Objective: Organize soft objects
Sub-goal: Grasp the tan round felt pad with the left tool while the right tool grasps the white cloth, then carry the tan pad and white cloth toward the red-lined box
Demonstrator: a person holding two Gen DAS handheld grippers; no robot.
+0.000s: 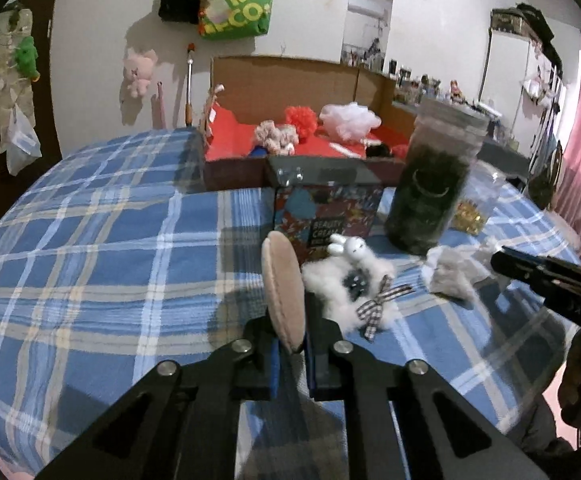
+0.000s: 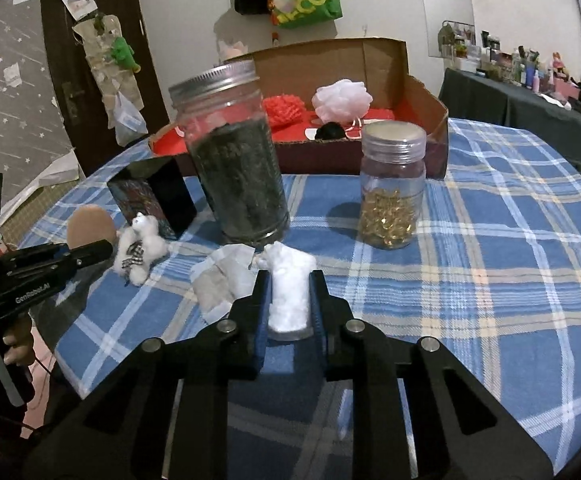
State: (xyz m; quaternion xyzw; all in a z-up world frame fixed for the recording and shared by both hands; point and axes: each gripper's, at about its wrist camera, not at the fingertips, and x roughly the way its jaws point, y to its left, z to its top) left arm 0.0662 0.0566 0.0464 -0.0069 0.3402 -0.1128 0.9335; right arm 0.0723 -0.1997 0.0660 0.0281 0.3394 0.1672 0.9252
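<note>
- L gripper (image 1: 290, 344): jaws narrow, clamped on beige puff (image 1: 283, 292); puff stands on edge, raised over the cloth (image 1: 90, 240).
- R gripper (image 2: 289, 304): jaws pressed on both sides of white cotton wad (image 2: 289, 288); wad sticks up past the tips. Clear rim under it; can't tell what it is.
- Bunny (image 1: 354, 276): white plush w/ checked bow, lying on cloth just right of puff, in front of printed box (image 1: 326, 216).
- Gauze (image 2: 222, 280): pale crumpled piece on cloth, just left of R gripper, near front of big jar.
- Big jar (image 2: 234, 160): metal lid, dark contents, upright, centre of table.
- Small jar (image 2: 392, 188): gold bits inside, upright, right of big jar, apart from it.
- Carton (image 2: 370, 60): open, red-lined, at far side of table; holds red pouf (image 2: 284, 110), white pouf (image 2: 342, 100), pink scrunchies (image 1: 276, 136), a black item (image 2: 330, 132).
</note>
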